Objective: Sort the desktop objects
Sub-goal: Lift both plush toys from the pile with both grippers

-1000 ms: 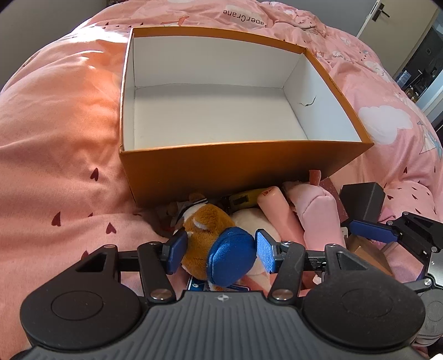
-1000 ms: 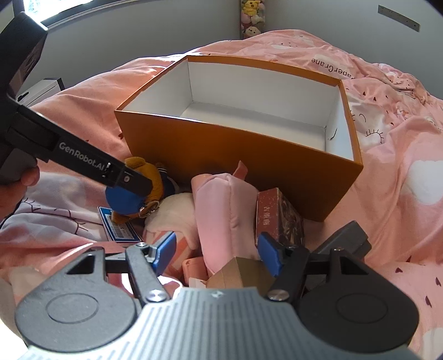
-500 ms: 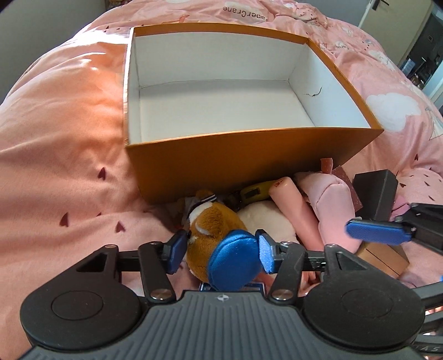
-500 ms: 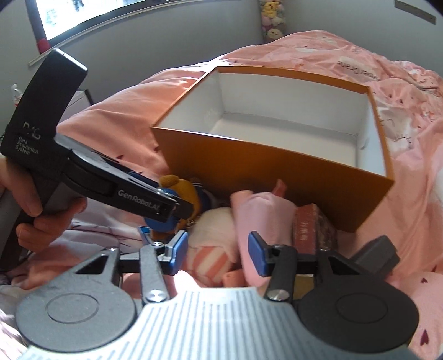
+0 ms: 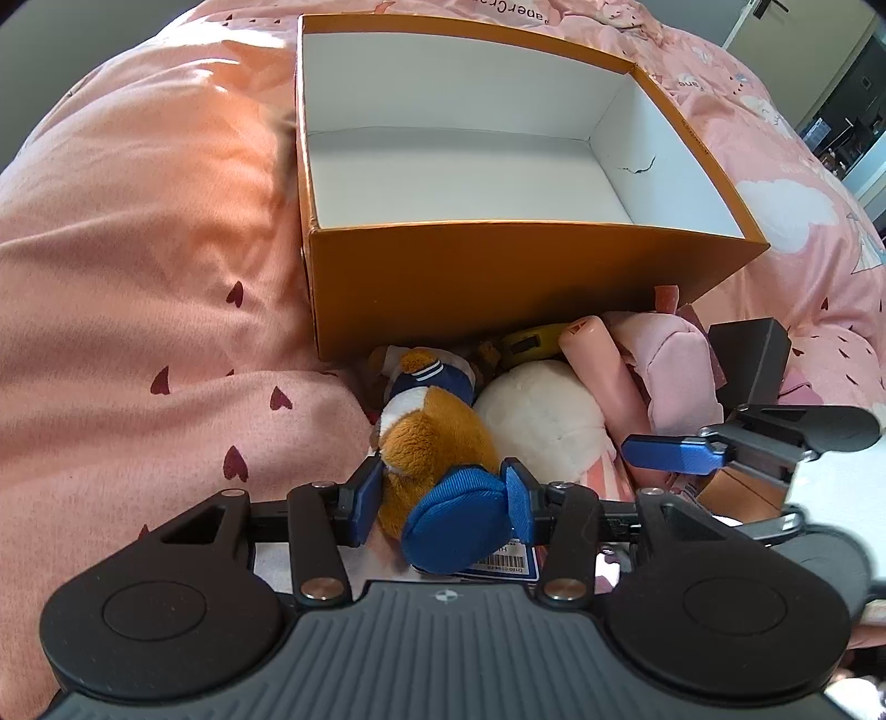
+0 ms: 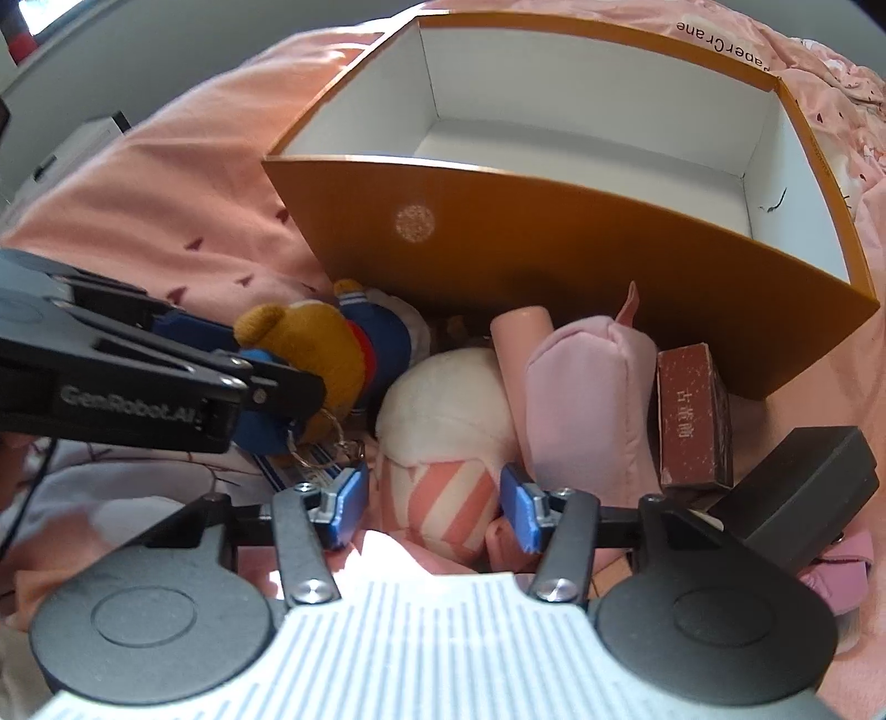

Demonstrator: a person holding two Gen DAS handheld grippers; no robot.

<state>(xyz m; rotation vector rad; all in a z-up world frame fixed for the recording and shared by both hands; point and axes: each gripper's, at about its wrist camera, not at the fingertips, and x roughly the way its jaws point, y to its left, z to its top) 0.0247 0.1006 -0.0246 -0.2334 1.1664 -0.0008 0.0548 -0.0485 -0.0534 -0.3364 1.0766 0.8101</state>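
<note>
Both grippers [image 5: 443, 501] [image 6: 434, 507] round plush toys: left bear [image 5: 437, 437], right white plush [image 6: 443, 437].

Pink bedspread [image 5: 138, 266], printed with dark red hearts, white clouds and lettering, covering the whole surface. Sunlit patch on its far left folds. Grey wall [image 6: 183, 50] behind the bed. White cabinet [image 6: 83, 144] against that wall, at left. Bright window strip [image 6: 39, 16] in the top left corner. Door [image 5: 753, 16] and dark doorway [image 5: 841, 116] at far right.
</note>
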